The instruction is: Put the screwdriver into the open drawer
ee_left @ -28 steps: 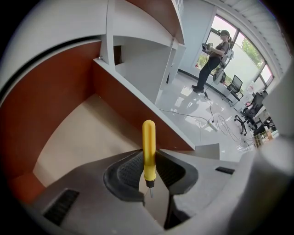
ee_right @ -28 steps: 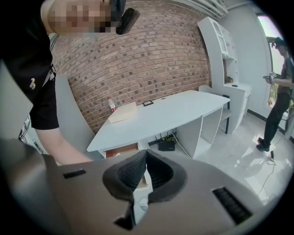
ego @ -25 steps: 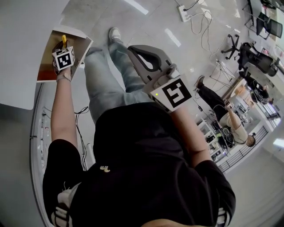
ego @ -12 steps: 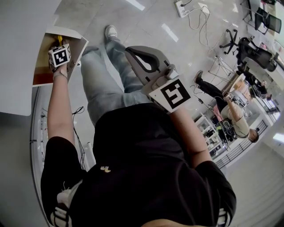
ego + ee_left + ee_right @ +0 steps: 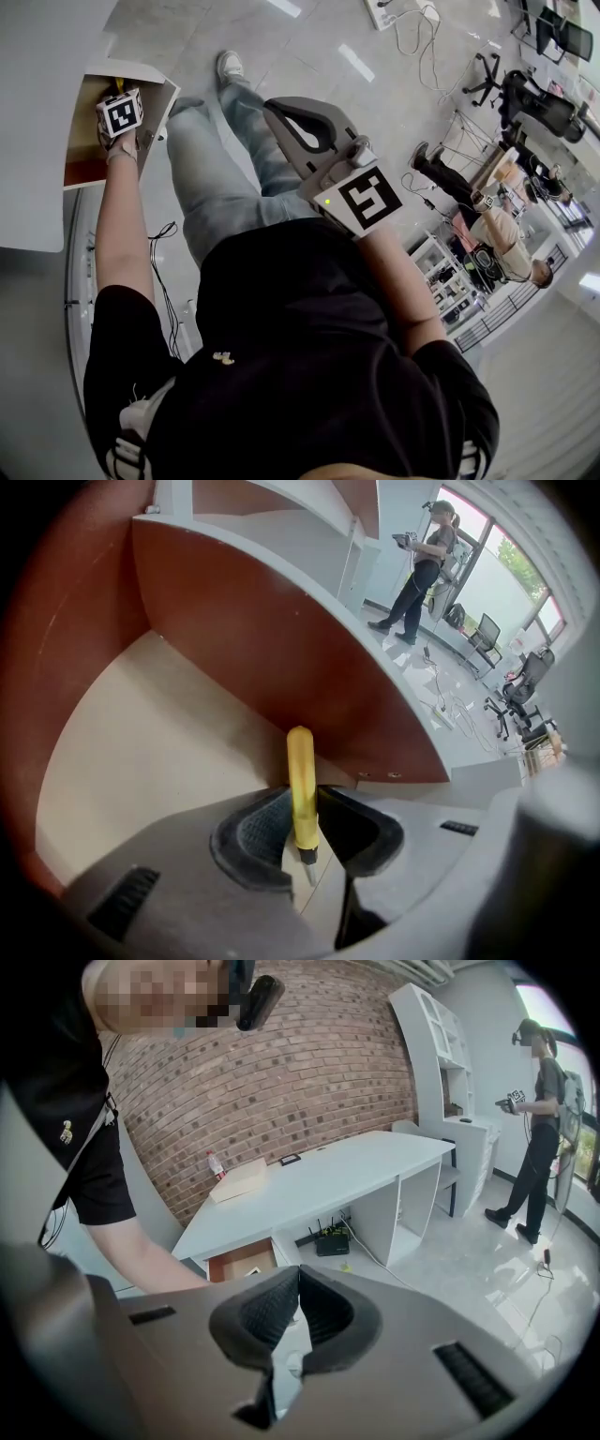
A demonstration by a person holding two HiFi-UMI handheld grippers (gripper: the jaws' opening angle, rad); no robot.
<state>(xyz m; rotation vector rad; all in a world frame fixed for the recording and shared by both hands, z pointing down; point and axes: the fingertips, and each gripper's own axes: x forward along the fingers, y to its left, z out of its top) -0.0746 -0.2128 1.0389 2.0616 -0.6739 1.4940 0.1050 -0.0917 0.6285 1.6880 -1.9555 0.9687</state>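
The left tongs [image 5: 302, 834] are clamped on the screwdriver [image 5: 301, 785], gripping it low on its yellow handle, just above the black collar where the thin metal shank begins. The handle points away from the tongs into the open drawer [image 5: 131, 733], and the shank runs back between the pads. The drawer has a pale beige floor and reddish-brown walls. The handle's rounded end hangs over that floor, near the far wall; whether it touches anything cannot be told. In the head view the drawer stands pulled out from under the front edge of the white desk [image 5: 47, 66], at the upper left, and the left arm reaches straight out so that the marker cube of those tongs sits over the drawer's opening. The right tongs [image 5: 297, 1288] are narrow, their dark ribbed pads meeting at the tips with nothing between them. They are held up in front of the person's chest, well apart from the drawer. The right gripper view looks past them at the long desk along a brick wall [image 5: 281, 1063], with a flat box [image 5: 239, 1180] lying near the desk's back edge. Another person [image 5: 542, 1119] stands on the floor beyond the desk's far end.
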